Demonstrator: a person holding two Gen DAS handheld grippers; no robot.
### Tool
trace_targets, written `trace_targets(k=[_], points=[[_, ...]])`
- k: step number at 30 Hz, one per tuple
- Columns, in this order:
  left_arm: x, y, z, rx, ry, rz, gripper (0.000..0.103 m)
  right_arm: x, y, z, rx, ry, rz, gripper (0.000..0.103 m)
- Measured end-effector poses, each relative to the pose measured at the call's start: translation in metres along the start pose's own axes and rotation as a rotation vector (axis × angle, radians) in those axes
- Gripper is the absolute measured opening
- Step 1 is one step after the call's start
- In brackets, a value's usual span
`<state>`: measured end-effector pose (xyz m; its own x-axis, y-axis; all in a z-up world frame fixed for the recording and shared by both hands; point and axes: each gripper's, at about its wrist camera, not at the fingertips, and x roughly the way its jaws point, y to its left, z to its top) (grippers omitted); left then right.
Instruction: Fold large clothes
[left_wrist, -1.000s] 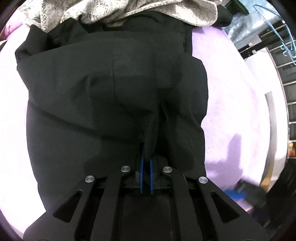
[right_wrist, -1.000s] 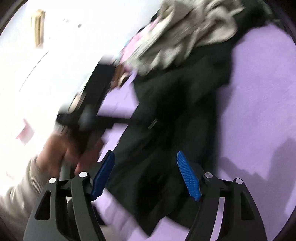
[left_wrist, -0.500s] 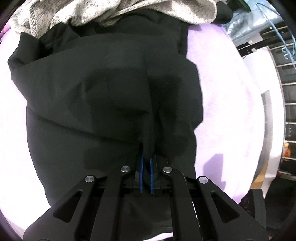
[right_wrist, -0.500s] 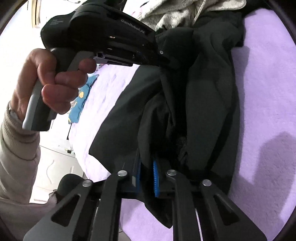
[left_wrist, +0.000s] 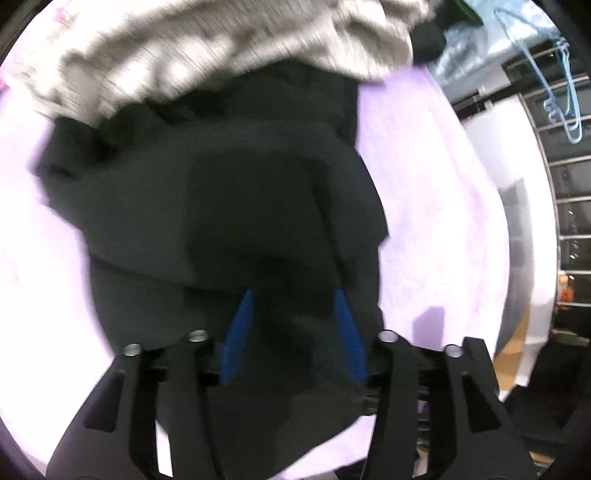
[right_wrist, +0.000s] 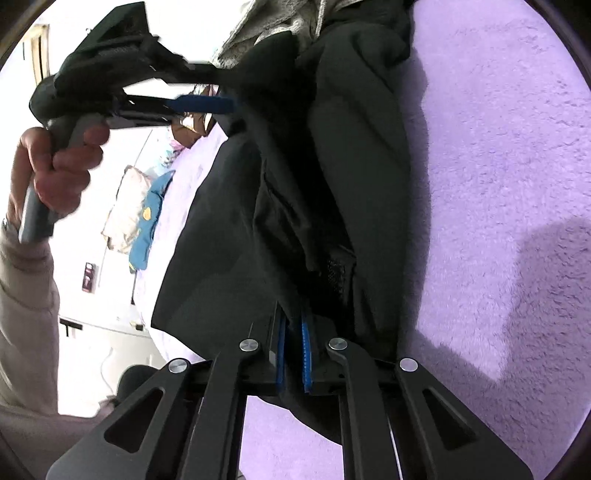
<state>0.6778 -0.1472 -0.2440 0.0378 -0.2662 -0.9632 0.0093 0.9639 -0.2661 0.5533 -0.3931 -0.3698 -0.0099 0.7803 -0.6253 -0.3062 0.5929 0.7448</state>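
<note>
- A black garment, likely a jacket, lies bunched on a purple fleece blanket, its far end under a grey knit
- The right gripper is clamped on a near fold; the left gripper has just been opening, nothing pinched
- Best practice now: hold that fold taut and regrip a clean edge

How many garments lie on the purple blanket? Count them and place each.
2: a black garment spread on the purple blanket, and a grey knit garment heaped over its far end. More may be hidden beneath.
</note>
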Motion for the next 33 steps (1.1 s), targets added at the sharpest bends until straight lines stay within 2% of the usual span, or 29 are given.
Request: trace_targets(k=[3,5,6,8,9,10,14,17,19,21,27,29,31,33], points=[[-0.031,0.012,-0.011,0.003,-0.069,-0.029,0.072,-0.002,0.014,0.004,-0.02,0.0,-0.018,0.007],[-0.047,0.014,-0.037,0.043,-0.137,0.011,0.083,-0.005,0.028,0.005,-0.05,0.0,-0.041,0.01],[-0.05,0.014,-0.049,0.061,-0.164,0.029,0.084,-0.004,0.04,0.006,-0.064,-0.008,-0.054,0.015],[-0.054,0.019,-0.085,0.089,-0.231,0.059,0.086,-0.026,0.055,0.011,-0.104,-0.054,-0.134,0.044],[-0.053,0.022,-0.099,0.09,-0.258,0.072,0.087,-0.038,0.06,0.012,-0.11,-0.086,-0.167,0.071],[-0.051,0.028,-0.12,0.078,-0.297,0.089,0.087,-0.055,0.068,0.015,-0.119,-0.138,-0.189,0.076],[-0.031,0.049,-0.184,0.059,-0.362,0.182,0.087,-0.086,0.104,0.034,-0.185,-0.279,-0.265,0.076],[-0.012,0.054,-0.218,0.071,-0.372,0.217,0.087,-0.076,0.135,0.072,-0.241,-0.313,-0.344,0.083],[0.0,0.058,-0.227,0.057,-0.38,0.244,0.087,-0.054,0.144,0.106,-0.257,-0.275,-0.407,0.083],[0.009,0.069,-0.234,0.013,-0.378,0.215,0.087,-0.02,0.156,0.142,-0.311,-0.195,-0.528,0.083],[0.028,0.086,-0.235,-0.048,-0.367,0.06,0.087,0.092,0.23,0.184,-0.67,0.014,-0.535,0.082],[0.036,0.091,-0.237,-0.067,-0.337,-0.003,0.087,0.134,0.244,0.199,-0.719,0.107,-0.551,0.082],[0.039,0.092,-0.241,-0.064,-0.332,-0.011,0.087,0.173,0.25,0.211,-0.746,0.191,-0.587,0.082],[0.043,0.097,-0.242,-0.073,-0.317,-0.045,0.088,0.199,0.252,0.22,-0.774,0.237,-0.622,0.081]])
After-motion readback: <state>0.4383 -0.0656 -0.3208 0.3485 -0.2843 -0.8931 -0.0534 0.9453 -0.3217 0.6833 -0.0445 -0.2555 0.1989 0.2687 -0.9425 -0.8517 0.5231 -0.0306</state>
